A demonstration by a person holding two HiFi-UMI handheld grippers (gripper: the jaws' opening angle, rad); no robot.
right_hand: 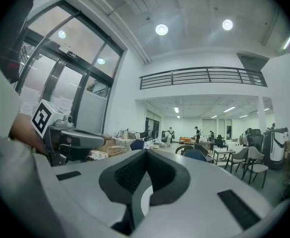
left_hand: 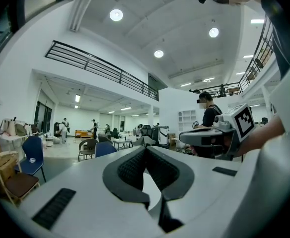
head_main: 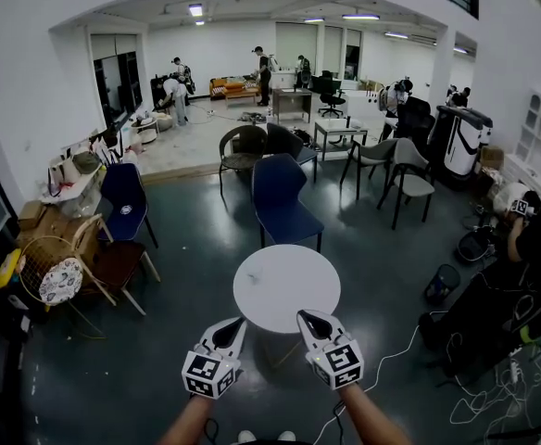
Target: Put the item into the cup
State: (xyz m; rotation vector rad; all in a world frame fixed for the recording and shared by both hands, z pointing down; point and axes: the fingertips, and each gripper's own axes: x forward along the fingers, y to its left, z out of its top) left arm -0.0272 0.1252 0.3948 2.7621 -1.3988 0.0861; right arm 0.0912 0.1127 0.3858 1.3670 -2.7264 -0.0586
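my left gripper and right gripper: smooth matt light-grey plastic shells; inner pads black, finely ribbed, look rubbery
the marker cubes are matt white with black print
the round table has a smooth white top with low sheen
the floor is dark grey, polished and glossy, with ceiling lights reflected in it
the blue chair has a smooth moulded shell, looks plastic, on thin dark metal legs
the chair on the left has an open woven back, wicker by the look
the boxes by it are matt brown cardboard
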